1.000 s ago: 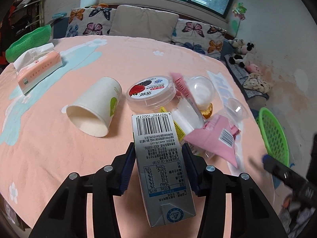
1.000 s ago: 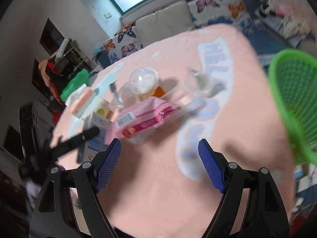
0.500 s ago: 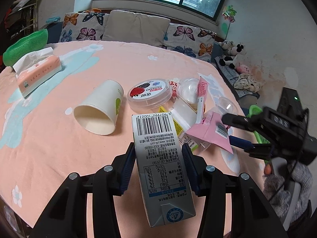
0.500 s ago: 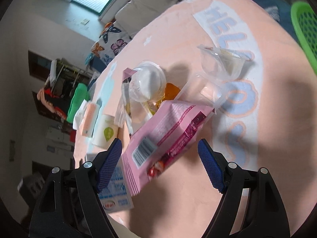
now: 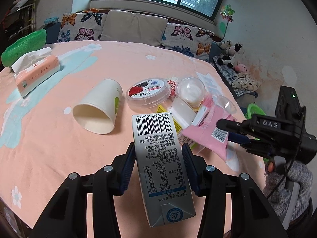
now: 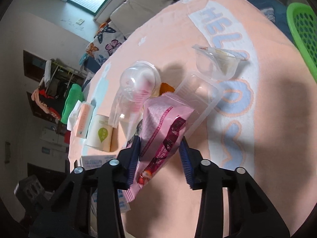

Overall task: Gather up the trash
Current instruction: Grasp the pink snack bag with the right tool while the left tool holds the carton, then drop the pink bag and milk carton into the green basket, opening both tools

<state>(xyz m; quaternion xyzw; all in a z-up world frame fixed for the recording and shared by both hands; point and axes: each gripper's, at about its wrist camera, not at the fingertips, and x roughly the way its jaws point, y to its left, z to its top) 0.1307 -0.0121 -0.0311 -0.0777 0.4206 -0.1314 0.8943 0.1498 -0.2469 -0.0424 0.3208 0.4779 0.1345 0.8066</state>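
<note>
Peach cloth with pale blue lettering covers the table, which stands before a window seat with butterfly cushions. Near the table's middle lies a cluster of trash: a paper cup on its side with its mouth toward the near edge, a round lidded tub with a berry label just beside it, a clear domed cup, a clear plastic tray and a second clear cup further toward the right edge. A tissue pack sits well apart near the far left edge.

At the near edge the left gripper is clenched on a milk carton, its blue pads pressed against the carton's two sides, barcode end pointing toward the cluster. The right gripper has clamped down on a pink snack wrapper, both pads squeezing its lower half while the upper end leans against the plastic tray. From the left wrist view this gripper reaches in from the right edge, with a grey knitted sleeve behind it. A green basket stands beyond the table's right edge.
</note>
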